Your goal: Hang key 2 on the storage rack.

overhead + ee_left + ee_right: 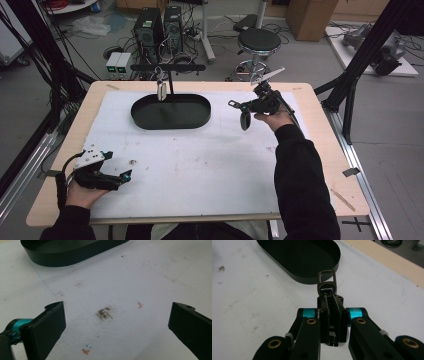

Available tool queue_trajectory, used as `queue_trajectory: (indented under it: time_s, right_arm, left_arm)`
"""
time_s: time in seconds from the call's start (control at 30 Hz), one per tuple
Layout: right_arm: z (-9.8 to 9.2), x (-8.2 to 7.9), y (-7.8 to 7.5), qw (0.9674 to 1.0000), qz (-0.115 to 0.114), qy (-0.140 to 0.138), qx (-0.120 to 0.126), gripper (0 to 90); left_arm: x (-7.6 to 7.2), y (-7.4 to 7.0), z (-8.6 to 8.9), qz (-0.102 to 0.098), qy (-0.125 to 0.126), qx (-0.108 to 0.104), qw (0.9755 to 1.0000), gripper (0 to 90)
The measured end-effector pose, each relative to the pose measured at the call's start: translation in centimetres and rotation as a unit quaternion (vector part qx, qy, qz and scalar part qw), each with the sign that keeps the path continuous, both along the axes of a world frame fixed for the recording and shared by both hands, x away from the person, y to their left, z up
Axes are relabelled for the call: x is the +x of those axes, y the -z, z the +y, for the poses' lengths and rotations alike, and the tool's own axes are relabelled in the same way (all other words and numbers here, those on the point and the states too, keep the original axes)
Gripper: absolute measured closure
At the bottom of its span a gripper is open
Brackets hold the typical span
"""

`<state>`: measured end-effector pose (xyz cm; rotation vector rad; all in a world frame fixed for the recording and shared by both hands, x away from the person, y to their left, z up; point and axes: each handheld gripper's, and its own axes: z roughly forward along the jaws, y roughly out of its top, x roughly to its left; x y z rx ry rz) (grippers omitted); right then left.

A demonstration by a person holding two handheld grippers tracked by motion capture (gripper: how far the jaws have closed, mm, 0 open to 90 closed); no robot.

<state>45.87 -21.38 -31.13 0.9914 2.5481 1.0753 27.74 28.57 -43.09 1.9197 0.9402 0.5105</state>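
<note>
At the table's (320,165) far right, the right gripper (331,302) pinches a black key fob (327,285) just right of the oval black tray (170,111). Near left, the left gripper (116,322) rests spread wide, holding nothing.

- Key fob (326,287) lettering: too small to read; lower part hidden between closed jaws of right gripper (332,305).
- Black tray (67,251): cut off at 12 o'clock edge, left gripper view.
- Small item hanging from stand (161,90): too small to identify.
</note>
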Motion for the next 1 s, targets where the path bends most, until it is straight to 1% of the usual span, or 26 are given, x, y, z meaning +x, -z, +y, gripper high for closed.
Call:
queue_trajectory:
  time_s: [0.13, 0.17, 0.43, 0.57, 0.63, 0.77, 0.83, 0.93, 1.0]
  right_arm:
    - [0.3, 0.2, -0.9, 0.9998, -0.014, 0.004, 0.015, 85.4]
    - [0.4, 0.3, -1.1, 0.9997, -0.016, 0.004, 0.016, 85.4]
    - [1.8, 1.7, -2.6, 0.9996, -0.024, 0.0, 0.017, 85.4]
    - [2.7, 2.2, -2.9, 0.9994, -0.029, -0.005, 0.017, 85.3]
    - [3.1, 2.3, -3.0, 0.9995, -0.026, -0.009, 0.014, 85.3]
    - [3.9, 2.6, -3.1, 0.9994, -0.03, -0.014, 0.011, 85.3]
    - [4.1, 2.9, -3.2, 0.9994, -0.029, -0.011, 0.013, 85.2]
    - [4.4, 3.2, -3.2, 0.9991, -0.034, -0.009, 0.024, 85.2]
    - [4.7, 3.4, -3.2, 0.999, -0.033, -0.009, 0.028, 85.1]
  left_arm:
    - [0.1, -0.1, -0.2, -0.002, 0.002, -0.006, 1.0, 1.8]
    - [0.1, -0.1, -0.2, -0.003, 0.004, -0.003, 1.0, 1.8]
    - [0.1, -0.1, -0.4, -0.001, 0.008, -0.003, 1.0, 1.8]
    - [0.2, 0.0, -0.4, -0.002, 0.011, -0.004, 0.9999, 1.8]
    - [0.3, 0.1, -0.5, -0.002, 0.017, -0.006, 0.9998, 1.8]
    - [0.6, 0.2, -0.7, 0.002, 0.027, -0.006, 0.9996, 1.8]
    - [0.6, 0.1, -0.7, 0.0, 0.03, -0.007, 0.9995, 1.8]
    - [0.5, 0.0, -0.8, -0.001, 0.03, -0.011, 0.9995, 1.8]
    - [0.6, 0.0, -0.8, 0.0, 0.03, -0.01, 0.9995, 1.8]
